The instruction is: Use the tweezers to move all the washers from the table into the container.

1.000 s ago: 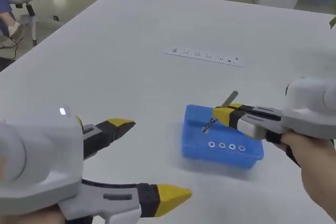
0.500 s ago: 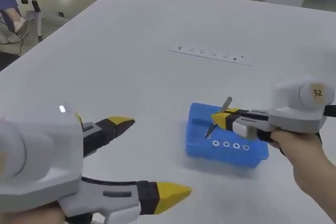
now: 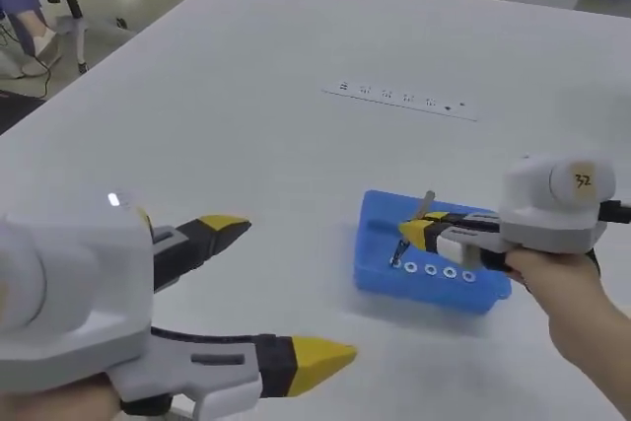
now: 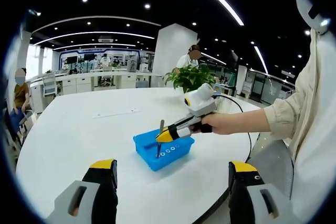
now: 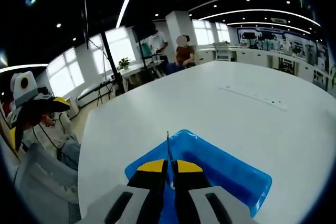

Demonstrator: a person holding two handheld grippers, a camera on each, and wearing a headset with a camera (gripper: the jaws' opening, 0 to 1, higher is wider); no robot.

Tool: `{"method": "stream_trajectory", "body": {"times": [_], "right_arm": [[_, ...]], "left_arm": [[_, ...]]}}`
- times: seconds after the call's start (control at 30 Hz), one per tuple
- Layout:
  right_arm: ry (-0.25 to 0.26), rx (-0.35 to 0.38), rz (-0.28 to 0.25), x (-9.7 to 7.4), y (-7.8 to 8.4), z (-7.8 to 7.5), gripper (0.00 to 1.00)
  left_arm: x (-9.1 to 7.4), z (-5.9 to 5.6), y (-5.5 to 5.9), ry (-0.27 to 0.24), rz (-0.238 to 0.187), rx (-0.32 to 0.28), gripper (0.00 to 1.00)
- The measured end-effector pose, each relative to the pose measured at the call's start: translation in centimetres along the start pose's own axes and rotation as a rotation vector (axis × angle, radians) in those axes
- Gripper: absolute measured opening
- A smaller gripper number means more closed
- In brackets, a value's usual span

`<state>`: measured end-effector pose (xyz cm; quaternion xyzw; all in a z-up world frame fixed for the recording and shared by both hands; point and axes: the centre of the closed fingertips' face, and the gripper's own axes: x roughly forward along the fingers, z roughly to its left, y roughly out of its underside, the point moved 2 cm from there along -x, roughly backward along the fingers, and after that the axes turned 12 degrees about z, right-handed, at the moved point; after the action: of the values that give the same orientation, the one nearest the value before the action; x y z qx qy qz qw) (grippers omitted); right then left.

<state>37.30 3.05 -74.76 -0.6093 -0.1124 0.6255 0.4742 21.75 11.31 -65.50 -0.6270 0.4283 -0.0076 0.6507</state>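
— Right gripper (image 3: 402, 237), what's it got?
— Jaws pinched tight on the tweezers (image 3: 425, 207), lower right of my head view. Their tips point down into the blue container (image 3: 424, 293), just left of a row of four washers (image 3: 440, 271) lying on its floor. Touching the floor or not, I can't tell.
— And the left gripper (image 3: 296, 288)?
— Lower left, jaws spread wide, holding nothing, hovering over the white table (image 3: 246, 125), well apart from the container.

White table (image 3: 246, 96) bears blue container (image 3: 424, 295) and flat strip (image 3: 404, 101).
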Motion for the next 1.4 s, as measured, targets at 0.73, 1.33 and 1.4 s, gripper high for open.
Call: {"method": "stream_trajectory", "body": {"times": [0.73, 1.33, 1.4], "right_arm": [[0.0, -0.061, -0.132, -4.9, -0.7, 2.7, 0.02], [-0.082, -0.194, 0.028, -6.5, 6.7, 8.0, 0.02], [-0.089, -0.233, 0.065, -6.4, 7.3, 8.6, 0.02]], "left_arm": [[0.8, -0.7, -0.5, 0.035, 0.016, 0.026, 0.8], [3.0, -3.1, -1.2, 0.171, 0.089, 0.148, 0.42], [3.3, -3.5, -1.3, 0.195, 0.096, 0.155, 0.39]]}}
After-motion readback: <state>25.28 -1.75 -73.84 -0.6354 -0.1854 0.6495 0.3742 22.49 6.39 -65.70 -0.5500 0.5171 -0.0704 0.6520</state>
